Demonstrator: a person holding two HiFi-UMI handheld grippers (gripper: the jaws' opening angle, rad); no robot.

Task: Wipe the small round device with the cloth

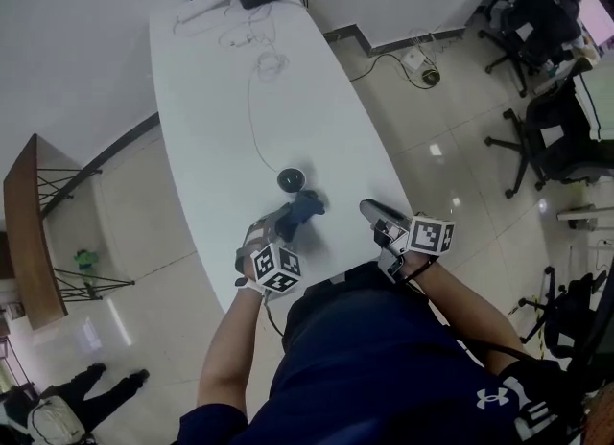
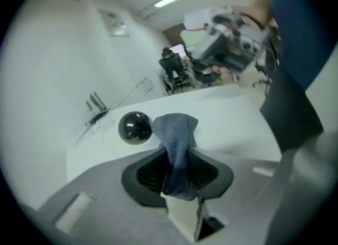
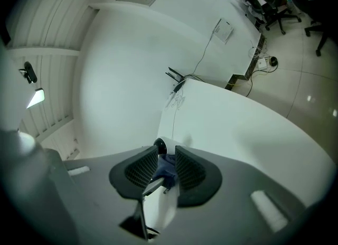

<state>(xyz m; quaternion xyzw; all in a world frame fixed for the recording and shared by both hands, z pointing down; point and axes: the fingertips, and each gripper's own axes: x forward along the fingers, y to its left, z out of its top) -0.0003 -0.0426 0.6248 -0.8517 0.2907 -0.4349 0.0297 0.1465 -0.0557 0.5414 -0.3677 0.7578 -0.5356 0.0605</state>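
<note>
Person's dark blue shirt [image 1: 384,357] fills the bottom of head view. Above it the left gripper [image 2: 177,172] is clamped on the blue cloth [image 2: 177,133], which bunches out past the jaws, just beside the small round device [image 2: 134,128] on the white table [image 1: 221,107]. The right gripper [image 3: 162,167] hangs nr the table edge, jaws slightly apart w/ nothing btwn them

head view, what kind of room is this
Probably an office or lab: a long white table, black swivel chairs on a tiled floor, and cables on the table.
</note>
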